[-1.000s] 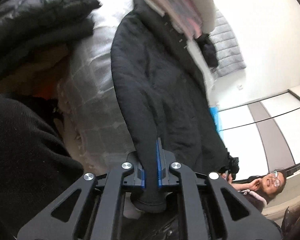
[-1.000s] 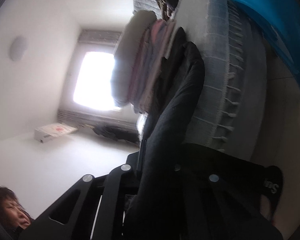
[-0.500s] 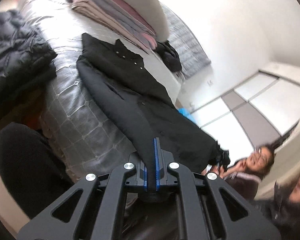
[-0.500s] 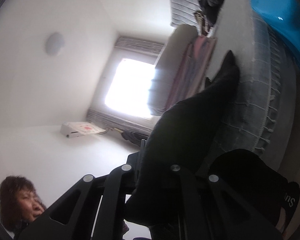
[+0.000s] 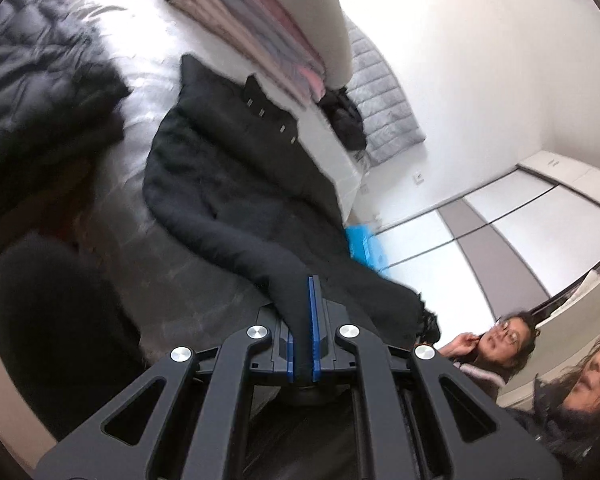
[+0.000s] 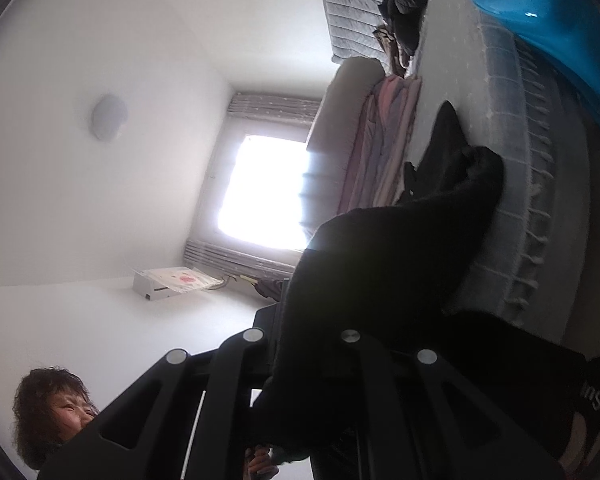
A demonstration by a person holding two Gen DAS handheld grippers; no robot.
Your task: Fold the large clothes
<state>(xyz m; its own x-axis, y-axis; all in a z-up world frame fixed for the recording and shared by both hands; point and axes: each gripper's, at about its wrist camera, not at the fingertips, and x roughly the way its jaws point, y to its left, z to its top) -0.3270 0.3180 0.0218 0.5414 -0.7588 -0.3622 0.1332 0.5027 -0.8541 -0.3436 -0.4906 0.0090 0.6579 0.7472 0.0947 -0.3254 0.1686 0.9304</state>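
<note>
- Both grippers had lifted since a second back, so more of the black coat came off the bed and its near hem hung between them.
- Left gripper was clenched on a rolled fold of that hem, lower middle of the left view; right gripper was clamped shut too, fabric draped right over its fingers.
- Coat lay lengthwise on the quilted grey bedspread, collar and buttons toward the upper middle.
- Looked like thick wool to me: heavy, floppy, not slippery. I'd grab hem corners or shoulders.
- Folded bedding stack sat past the collar, a black puffer jacket at upper left, a blue bin beside the bed.
- White walls, sliding wardrobe doors, bright window.
</note>
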